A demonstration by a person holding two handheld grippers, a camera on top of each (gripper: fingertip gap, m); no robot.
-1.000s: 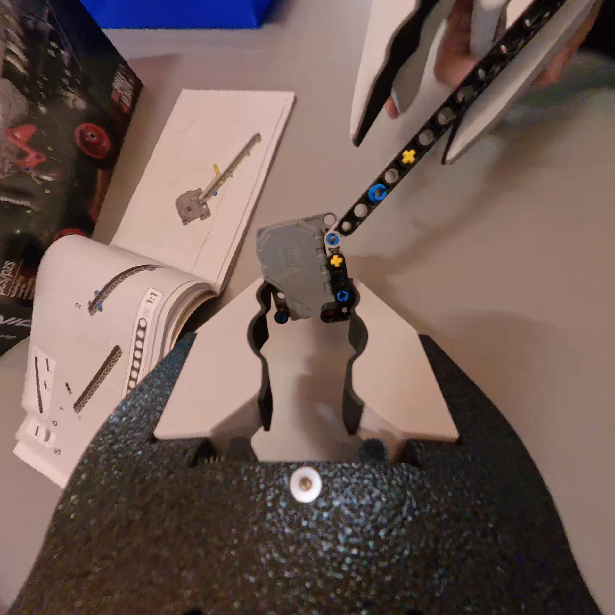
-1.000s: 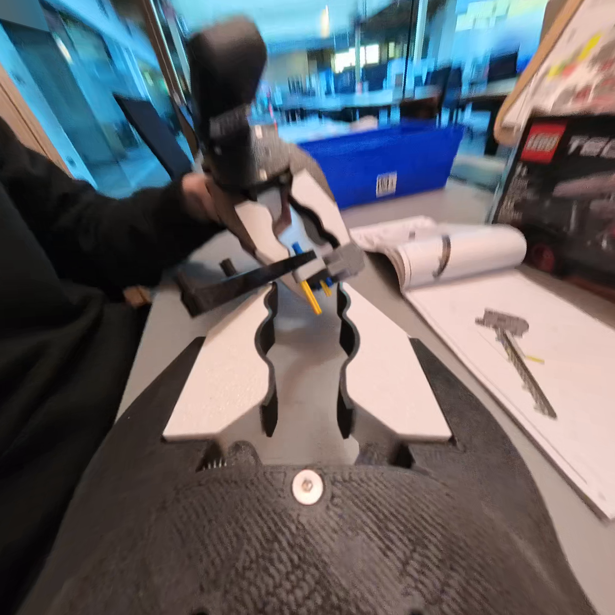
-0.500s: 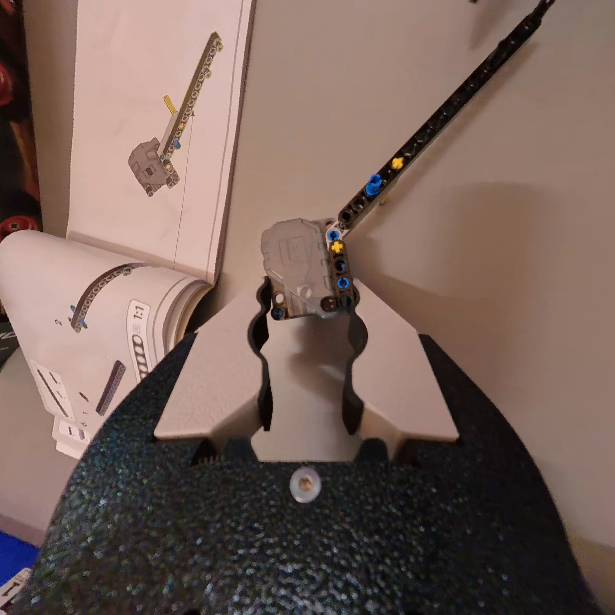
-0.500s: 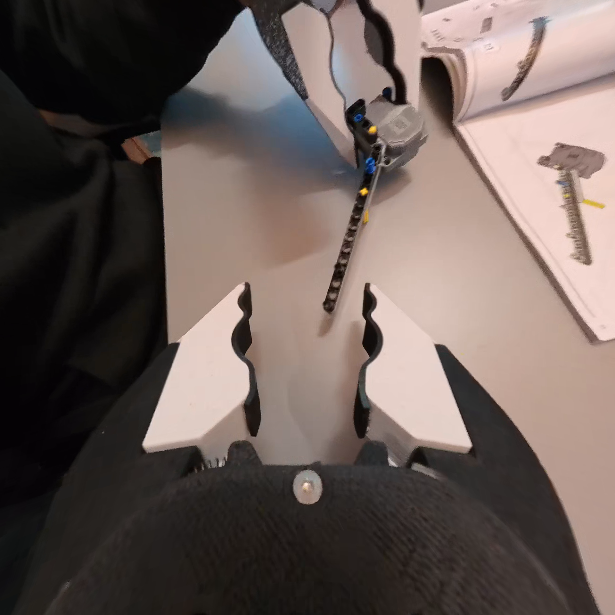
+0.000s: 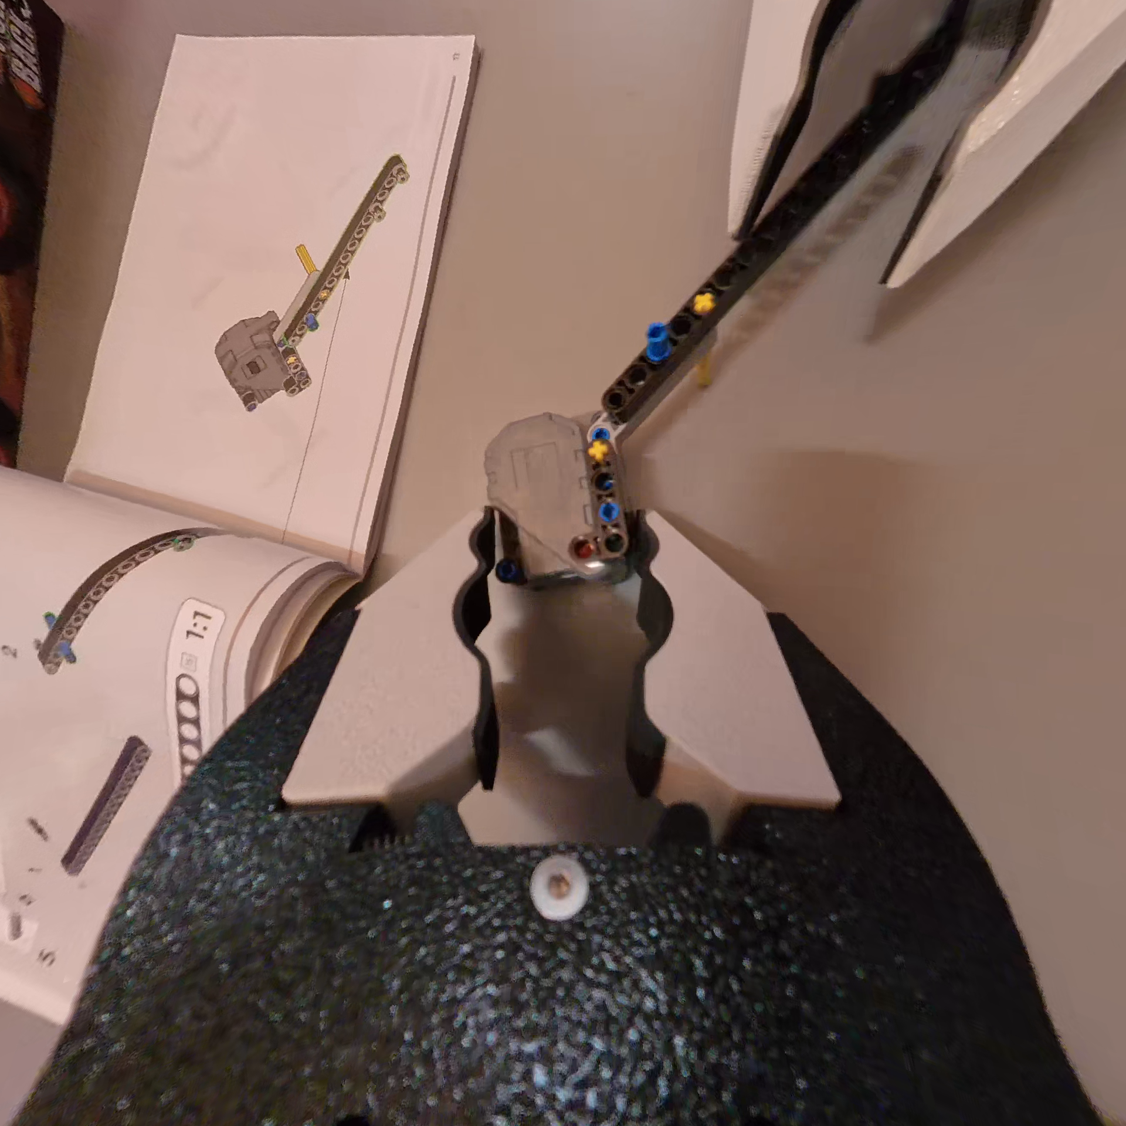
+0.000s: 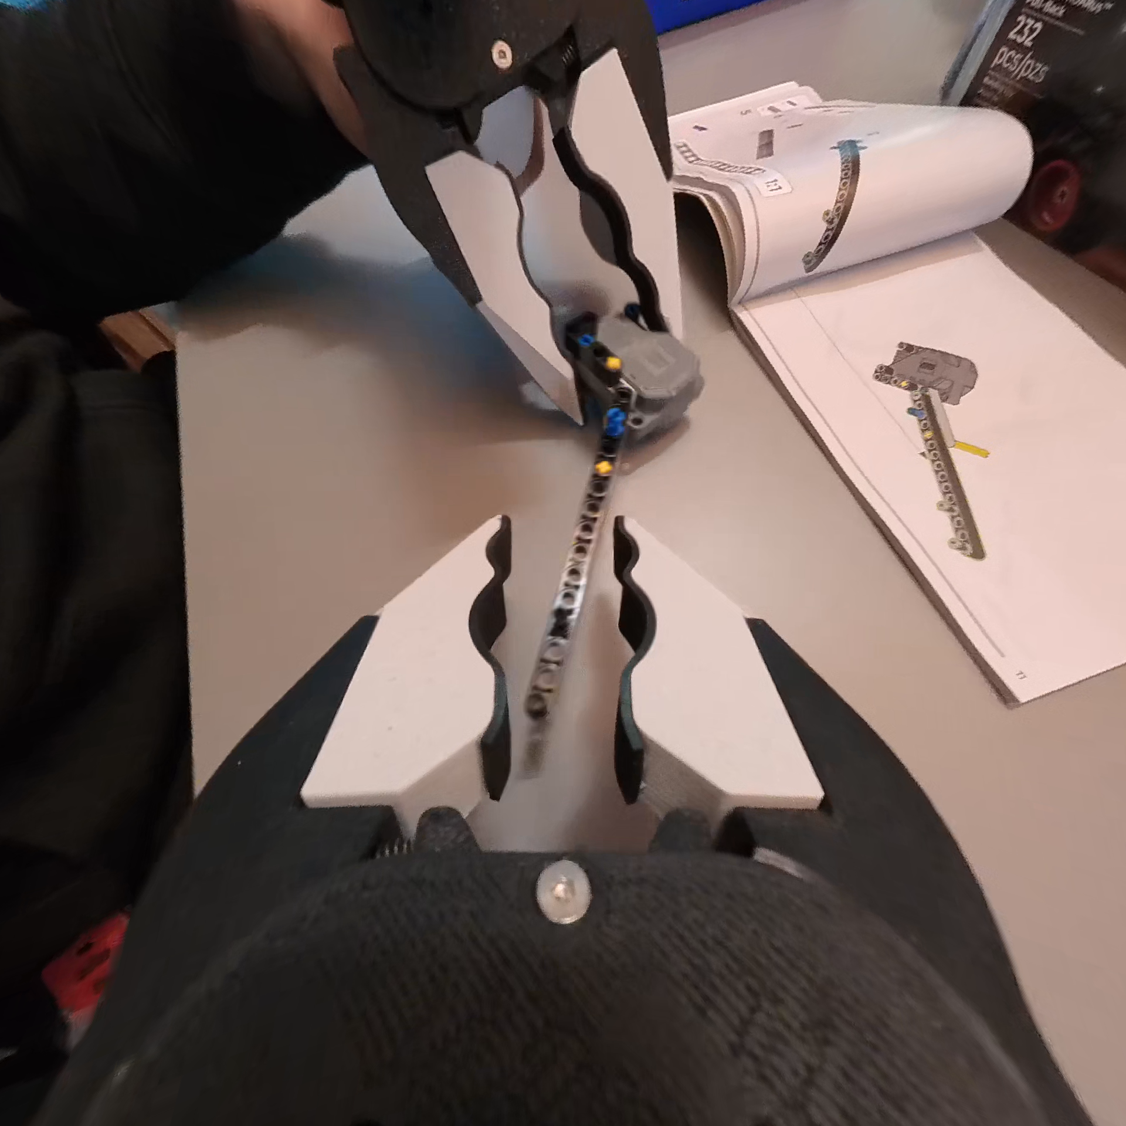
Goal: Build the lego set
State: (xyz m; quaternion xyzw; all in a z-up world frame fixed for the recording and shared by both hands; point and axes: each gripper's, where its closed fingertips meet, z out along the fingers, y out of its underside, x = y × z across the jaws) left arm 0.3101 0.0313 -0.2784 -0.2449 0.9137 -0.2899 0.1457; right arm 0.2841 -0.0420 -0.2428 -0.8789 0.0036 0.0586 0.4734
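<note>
The grey table (image 6: 365,487) carries everything, with the open instruction booklet (image 5: 274,244) lying flat to one side and the dark set box (image 6: 1048,91) behind it.

On the bare tabletop beside the booklet rests the part-built assembly: a chunky grey motor block (image 5: 536,481) with a long black beam (image 6: 579,579) pinned to one edge and reaching out across the table. The left gripper (image 5: 563,548) has its jaws clamped on the near end of the block. The right gripper (image 6: 557,609) sits with its jaws parted, one either side of the beam's free end and not touching it.

The block looks like solid hard plastic, light but the heaviest part here, and its flat sides give the jaws a sure seat. The beam is probably stiff along its length yet thin, so it will likely act as a lever on the joint at the block (a careless twist at the far end could pop the pins). Its smooth sides may slip between the pads; a hold across its flat faces, close to the joint, seems safest.

Smallest are the blue pins (image 5: 657,341) and yellow axle ends (image 6: 603,467) studding the beam, which are probably only friction-held, so best kept clear of the pads.
</note>
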